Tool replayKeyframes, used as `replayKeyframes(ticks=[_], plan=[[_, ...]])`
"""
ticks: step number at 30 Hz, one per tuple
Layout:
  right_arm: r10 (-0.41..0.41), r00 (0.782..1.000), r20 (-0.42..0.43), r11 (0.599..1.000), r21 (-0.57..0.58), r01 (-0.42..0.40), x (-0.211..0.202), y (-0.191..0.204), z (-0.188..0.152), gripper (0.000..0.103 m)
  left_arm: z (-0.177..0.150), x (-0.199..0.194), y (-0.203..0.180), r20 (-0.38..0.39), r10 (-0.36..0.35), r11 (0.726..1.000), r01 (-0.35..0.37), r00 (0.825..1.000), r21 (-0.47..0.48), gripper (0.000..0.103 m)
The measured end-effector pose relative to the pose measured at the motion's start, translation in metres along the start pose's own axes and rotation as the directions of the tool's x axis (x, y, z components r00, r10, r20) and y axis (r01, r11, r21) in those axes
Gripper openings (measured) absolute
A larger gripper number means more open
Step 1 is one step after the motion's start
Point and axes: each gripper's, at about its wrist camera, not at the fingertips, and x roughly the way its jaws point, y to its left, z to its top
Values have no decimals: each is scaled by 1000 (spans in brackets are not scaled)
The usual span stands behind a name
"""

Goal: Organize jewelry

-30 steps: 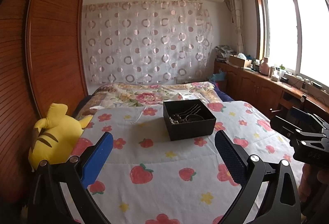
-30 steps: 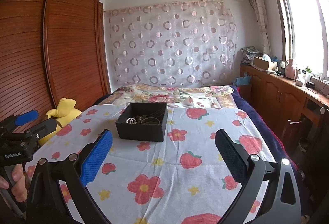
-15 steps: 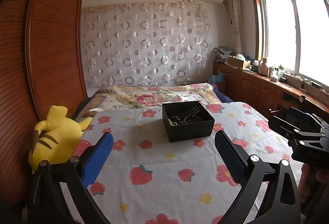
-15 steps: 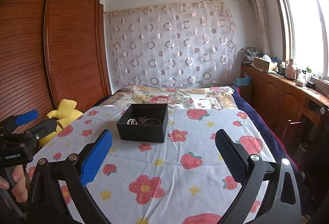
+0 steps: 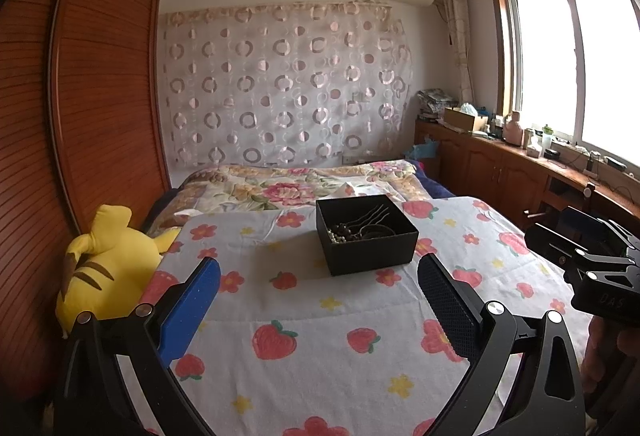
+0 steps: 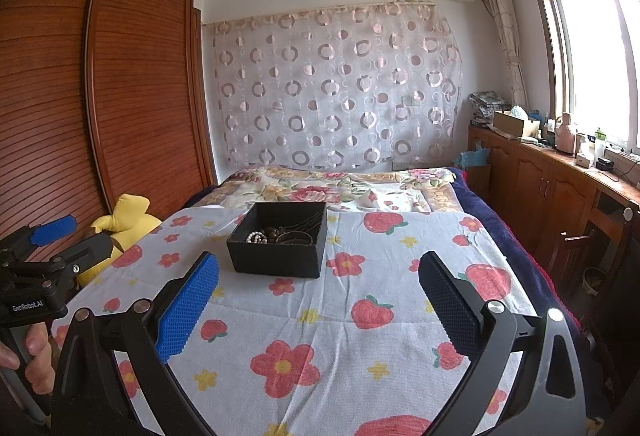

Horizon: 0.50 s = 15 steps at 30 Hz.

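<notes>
A black open box (image 5: 366,240) sits on the strawberry-print bedspread (image 5: 304,320). It holds a tangle of jewelry (image 5: 352,232): a white bead bracelet, dark beads and thin chains. It also shows in the right wrist view (image 6: 280,240), with its jewelry (image 6: 280,234). My left gripper (image 5: 318,312) is open and empty, in front of the box and a little to its left. My right gripper (image 6: 318,310) is open and empty, in front of the box and to its right. Each gripper shows at the edge of the other's view.
A yellow plush toy (image 5: 108,268) lies at the bed's left edge by the wooden wardrobe (image 5: 80,116). A floral quilt (image 5: 300,188) lies behind the box. Wooden cabinets (image 5: 520,172) with clutter run under the window at the right.
Both views have tilted up slightly and the box sits a little lower in frame. Both grippers stay open and empty.
</notes>
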Motion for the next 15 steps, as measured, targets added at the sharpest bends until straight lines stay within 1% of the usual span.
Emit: replayKeyframes(ticks=[15], plan=[[2,1000,-3,1000,1,-2,2,3,0,101,-1,0,0,0,1,1000,-1,1000,0,95]])
